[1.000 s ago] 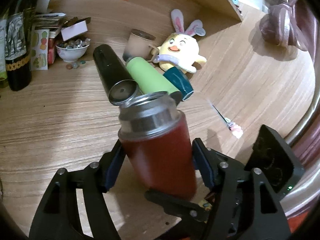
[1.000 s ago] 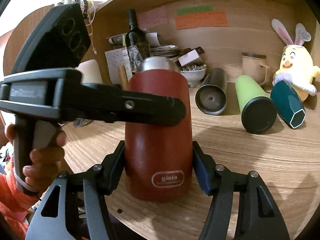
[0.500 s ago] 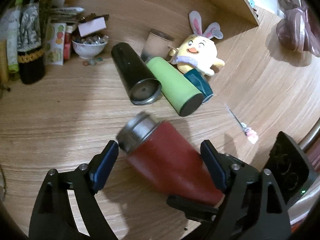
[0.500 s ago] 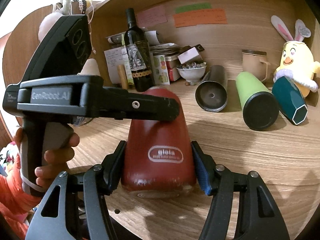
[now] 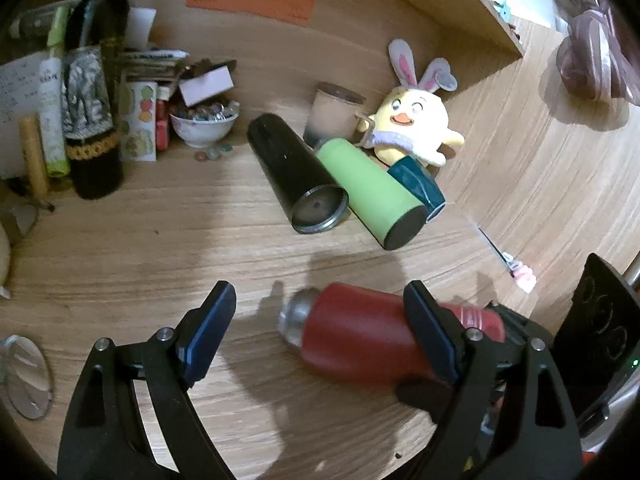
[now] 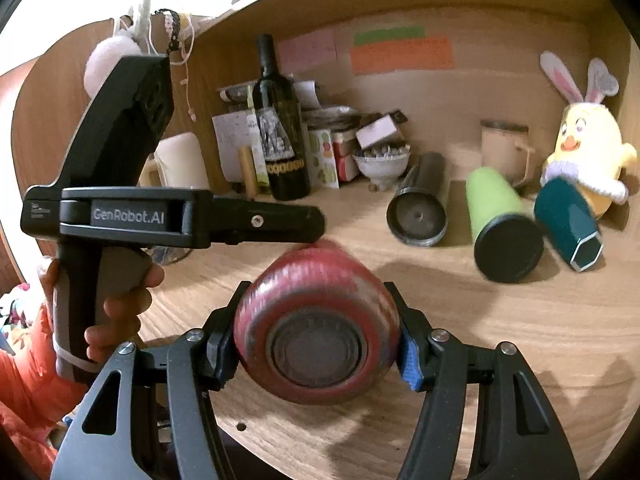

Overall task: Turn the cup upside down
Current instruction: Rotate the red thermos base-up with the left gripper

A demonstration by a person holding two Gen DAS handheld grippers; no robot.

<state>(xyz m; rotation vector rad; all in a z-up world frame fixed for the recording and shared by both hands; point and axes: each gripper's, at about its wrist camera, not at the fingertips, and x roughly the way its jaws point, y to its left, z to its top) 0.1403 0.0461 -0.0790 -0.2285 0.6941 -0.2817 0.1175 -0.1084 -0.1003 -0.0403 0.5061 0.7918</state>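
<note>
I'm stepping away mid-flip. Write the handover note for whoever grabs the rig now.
Right gripper: shut on the red cup, near its base.
Left gripper: open, not touching the cup.
Cup: tipped roughly horizontal above the table, steel mouth pointing away from the right gripper.
Done: about half the turn.
Left: rotate on until the mouth faces down, set it on the table, release.
</note>
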